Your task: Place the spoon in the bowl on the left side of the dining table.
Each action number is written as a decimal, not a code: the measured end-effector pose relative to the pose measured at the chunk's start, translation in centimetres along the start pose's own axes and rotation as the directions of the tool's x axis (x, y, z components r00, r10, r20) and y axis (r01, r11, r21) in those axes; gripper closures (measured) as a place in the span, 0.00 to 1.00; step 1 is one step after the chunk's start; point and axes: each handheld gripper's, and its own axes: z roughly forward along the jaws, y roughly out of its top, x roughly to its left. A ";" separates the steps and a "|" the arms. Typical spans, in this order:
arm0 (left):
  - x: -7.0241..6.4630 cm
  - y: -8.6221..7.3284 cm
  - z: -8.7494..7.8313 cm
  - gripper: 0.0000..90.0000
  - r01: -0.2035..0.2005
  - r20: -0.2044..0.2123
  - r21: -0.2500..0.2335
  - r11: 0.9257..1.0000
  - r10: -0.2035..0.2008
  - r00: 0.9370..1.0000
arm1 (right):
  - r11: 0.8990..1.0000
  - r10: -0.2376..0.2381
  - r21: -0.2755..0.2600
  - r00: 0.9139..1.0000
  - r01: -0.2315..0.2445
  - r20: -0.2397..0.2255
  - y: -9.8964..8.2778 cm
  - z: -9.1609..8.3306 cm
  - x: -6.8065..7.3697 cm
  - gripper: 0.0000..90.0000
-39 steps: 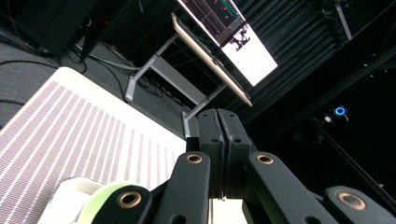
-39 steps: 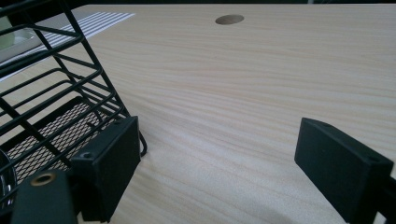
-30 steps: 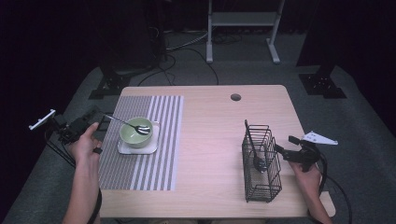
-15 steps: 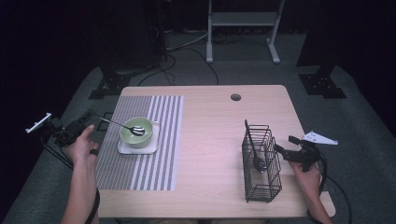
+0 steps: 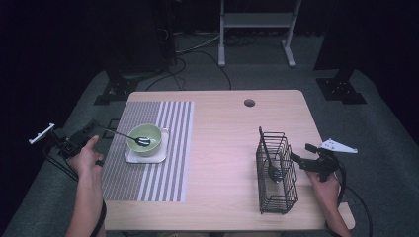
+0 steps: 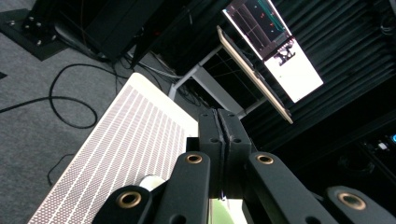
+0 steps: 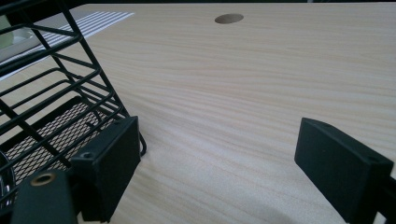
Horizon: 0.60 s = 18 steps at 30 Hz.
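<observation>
High view: wooden table (image 5: 222, 133). Striped placemat (image 5: 168, 148) on its left half; on the mat, a white plate (image 5: 148, 157) bearing a green bowl (image 5: 148, 136) with a spoon (image 5: 126, 135) resting in it. Black wire basket (image 5: 276, 173) at the table's right. Left gripper (image 5: 91, 132) off the table's left edge, jaws pressed together. Right gripper (image 5: 296, 160) beside the basket, jaws wide apart.

L claw (image 5: 99, 131) further off mat (image 5: 163, 148)

dim room | table (image 5: 222, 148) lit from above | soft focus
</observation>
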 end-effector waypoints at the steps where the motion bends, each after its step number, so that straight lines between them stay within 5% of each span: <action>1: 0.1 -0.1 0.0 1.00 0.002 -0.005 0.000 1.000 -0.002 1.000 | 1.000 0.000 0.001 1.000 0.000 0.000 0.0 0.0 0.0 0.15; 18: 0.8 -0.9 0.5 1.00 -0.037 -0.062 0.006 0.999 0.037 0.997 | 1.000 0.004 -0.001 1.000 -0.004 -0.003 0.0 0.0 0.0 0.15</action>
